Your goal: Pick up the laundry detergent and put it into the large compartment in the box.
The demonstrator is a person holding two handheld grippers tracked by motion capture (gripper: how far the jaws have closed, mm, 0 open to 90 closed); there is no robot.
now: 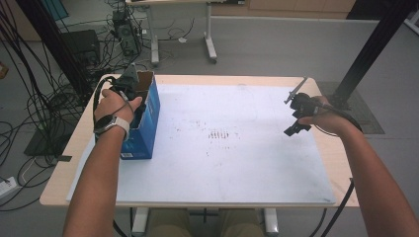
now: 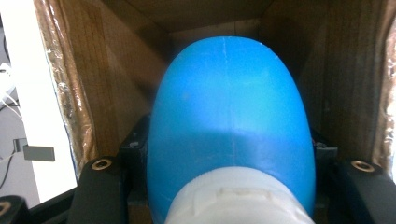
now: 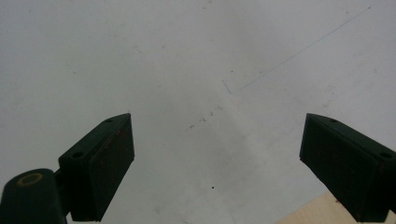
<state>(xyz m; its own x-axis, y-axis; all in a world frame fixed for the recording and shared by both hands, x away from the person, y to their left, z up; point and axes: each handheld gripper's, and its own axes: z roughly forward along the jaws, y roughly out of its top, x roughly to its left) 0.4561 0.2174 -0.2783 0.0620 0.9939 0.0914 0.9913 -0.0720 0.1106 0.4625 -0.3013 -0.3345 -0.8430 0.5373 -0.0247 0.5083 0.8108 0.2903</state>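
Left gripper (image 2: 229, 186) clamps blue bottle (image 2: 229, 121) inside box (image 1: 143, 123); right gripper (image 3: 217, 163) wide open, empty; no legible writing.

Grey floor (image 1: 276, 44) all around, evenly lit. Light wood worktop (image 1: 336, 158) with a white mat (image 1: 222, 163) covering most of it, faint scuff marks mid-mat. Behind it a second table (image 1: 210, 39) on white legs with wheeled feet. Far left: tangle of black cables (image 1: 29, 74), a dark box (image 1: 81, 44) on the floor, a small equipment stack (image 1: 123, 32). Black post (image 1: 375, 44) slants down at right onto a dark floor mat (image 1: 365, 116). White power strip (image 1: 7, 186) at left edge.
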